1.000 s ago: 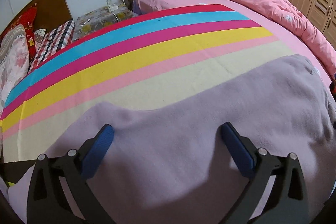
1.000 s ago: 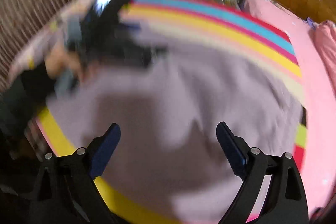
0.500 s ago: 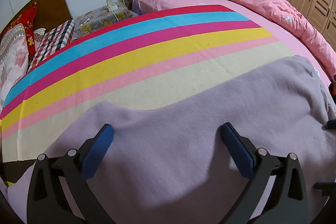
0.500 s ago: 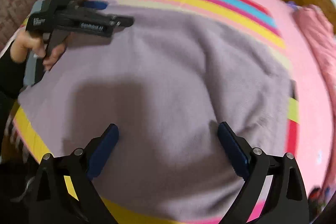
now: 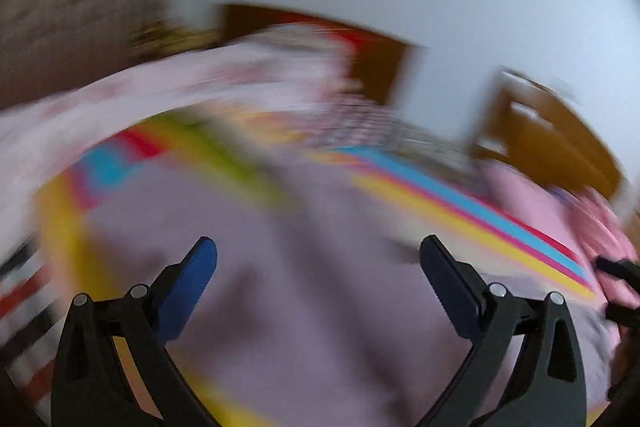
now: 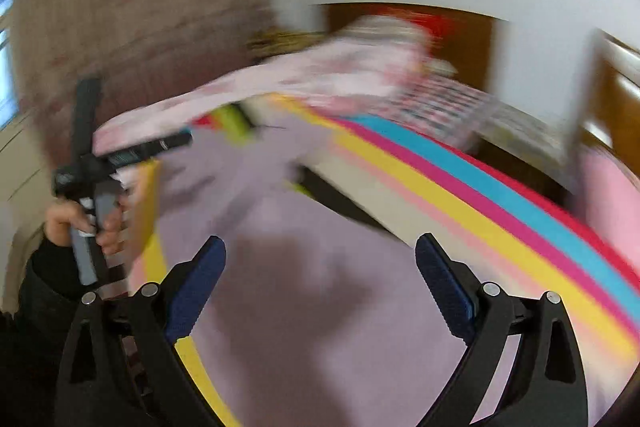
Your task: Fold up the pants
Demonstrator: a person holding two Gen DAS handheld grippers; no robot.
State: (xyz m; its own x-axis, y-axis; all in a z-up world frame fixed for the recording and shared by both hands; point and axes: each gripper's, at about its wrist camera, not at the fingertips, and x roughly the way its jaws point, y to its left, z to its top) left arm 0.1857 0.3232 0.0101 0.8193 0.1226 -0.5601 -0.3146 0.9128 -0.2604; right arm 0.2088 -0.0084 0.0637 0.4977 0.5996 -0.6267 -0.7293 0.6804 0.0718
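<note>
Right wrist view is showing the lilac pants (image 6: 320, 287) lying mostly unfolded across the striped bedspread (image 6: 500, 211), while the right gripper (image 6: 320, 267) and left gripper (image 5: 318, 263) are gaping wide, gripping nothing, so folding is barely beginning.

Count, both views blurred: one pair of lilac pants (image 6: 320, 307) spread on one bed (image 6: 540, 239). Two tongs: left tongs (image 5: 318, 255), right tongs (image 6: 320, 251), two blue-padded fingers each. One hand (image 6: 80, 223) visible. One striped sheet (image 6: 480, 211); five stripe colours counted: red, blue, magenta, yellow, pink.
</note>
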